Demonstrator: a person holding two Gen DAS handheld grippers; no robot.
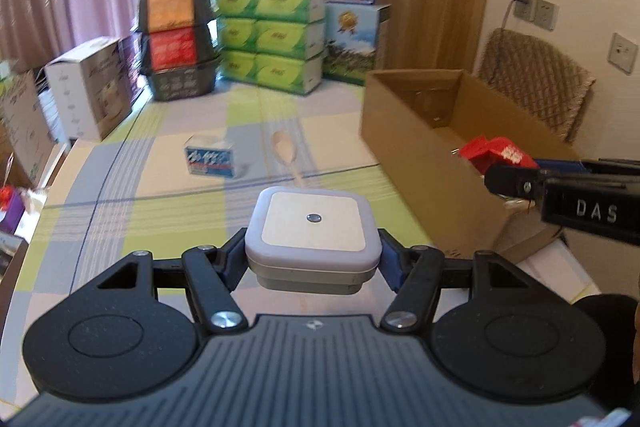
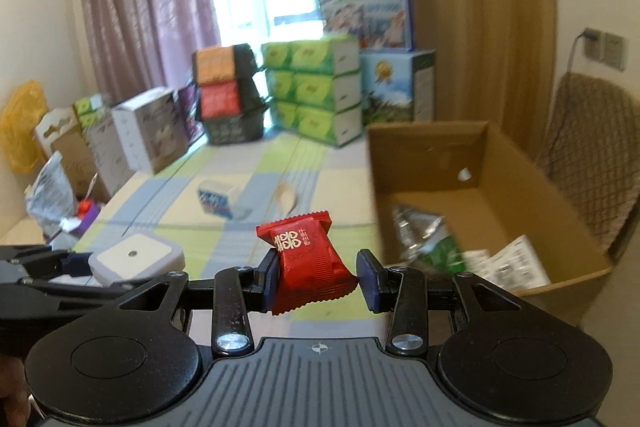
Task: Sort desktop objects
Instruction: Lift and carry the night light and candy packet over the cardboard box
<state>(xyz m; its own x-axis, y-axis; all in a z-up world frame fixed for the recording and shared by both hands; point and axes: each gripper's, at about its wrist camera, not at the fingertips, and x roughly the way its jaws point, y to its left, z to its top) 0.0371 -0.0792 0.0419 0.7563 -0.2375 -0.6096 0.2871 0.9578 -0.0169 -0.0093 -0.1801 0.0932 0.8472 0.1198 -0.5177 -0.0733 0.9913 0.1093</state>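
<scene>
Our left gripper (image 1: 312, 259) held a square white night light (image 1: 312, 239), its fingers (image 1: 394, 261) closed against the light's two sides and lifting it clear of the bench (image 1: 160, 195). In the right wrist view the same light showed low at the left, clamped in that gripper.

Our right gripper (image 2: 318, 281) carried a red candy packet (image 2: 310, 263). The packet lay against the left finger (image 2: 270, 281), and its lower corner reached the right one, so we read the fingers as closed on it at a moderate gap. From the left wrist view the packet (image 1: 494, 151) hung over the near end of the open cardboard box (image 1: 408, 123).

That box stood on the right of the bench. Inside it we saw a crumpled plastic bottle (image 2: 424, 239) with a green label and some printed papers (image 2: 508, 263).

On the checked cloth farther off lay a small blue-and-white carton (image 1: 210, 157) and, just beside it, a wooden spoon (image 1: 286, 151). Stacked packages (image 1: 272, 39) lined the far end under the window.
</scene>
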